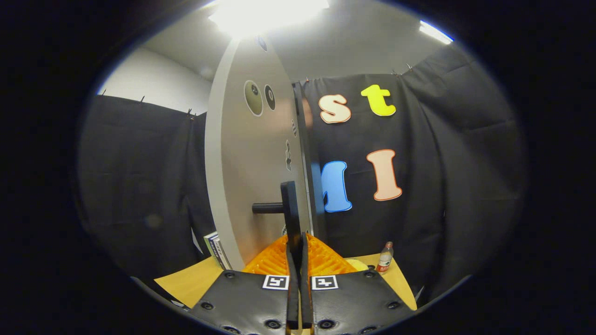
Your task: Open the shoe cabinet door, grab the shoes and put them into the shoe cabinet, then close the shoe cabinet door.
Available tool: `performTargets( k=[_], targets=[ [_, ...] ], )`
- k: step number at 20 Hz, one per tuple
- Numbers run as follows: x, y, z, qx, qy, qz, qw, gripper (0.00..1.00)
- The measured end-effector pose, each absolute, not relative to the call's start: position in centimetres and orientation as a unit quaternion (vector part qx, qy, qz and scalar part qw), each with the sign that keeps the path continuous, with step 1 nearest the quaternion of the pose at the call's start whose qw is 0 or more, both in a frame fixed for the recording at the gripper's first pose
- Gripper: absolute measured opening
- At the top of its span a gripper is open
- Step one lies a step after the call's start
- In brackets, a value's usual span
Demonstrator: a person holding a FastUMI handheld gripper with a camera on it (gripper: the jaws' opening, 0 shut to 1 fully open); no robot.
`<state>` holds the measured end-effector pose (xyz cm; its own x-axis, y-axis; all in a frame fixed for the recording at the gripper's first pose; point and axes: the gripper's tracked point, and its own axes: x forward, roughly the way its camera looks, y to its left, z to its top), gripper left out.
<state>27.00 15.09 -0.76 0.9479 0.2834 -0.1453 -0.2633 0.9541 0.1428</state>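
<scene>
A bottle [385,257] and some books [215,249] are standing on the table [195,281]. The jaws are pinching the cabinet door's [256,153] black handle [289,211], which is rising just ahead of them.

The pale grey shoe cabinet door [251,167] stands ajar, its black bar handle [289,209] upright, just ahead of the claw.

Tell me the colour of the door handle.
Black; the handle shows best in the gripper view, where the gripper is shut on it.
</scene>
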Motion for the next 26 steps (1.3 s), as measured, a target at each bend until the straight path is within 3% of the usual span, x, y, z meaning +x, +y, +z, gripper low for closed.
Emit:
performTargets(
  k=[4,6,9,15,20,26],
  targets=[
    [27.0,14.8,-1.1,0.055,0.088,0.132,0.986,0.04],
    [26.7,13.0,-1.3,0.039,0.088,0.092,0.991,0.11],
    [26.6,11.7,-1.1,0.038,0.080,0.049,0.995,0.59],
    [25.8,12.2,1.0,0.061,0.019,0.027,0.998,0.97],
    [23.6,16.0,2.0,0.029,-0.020,0.047,0.998,0.97],
    [22.1,23.3,-2.7,0.031,0.034,0.076,0.996,0.97]
  ],
)
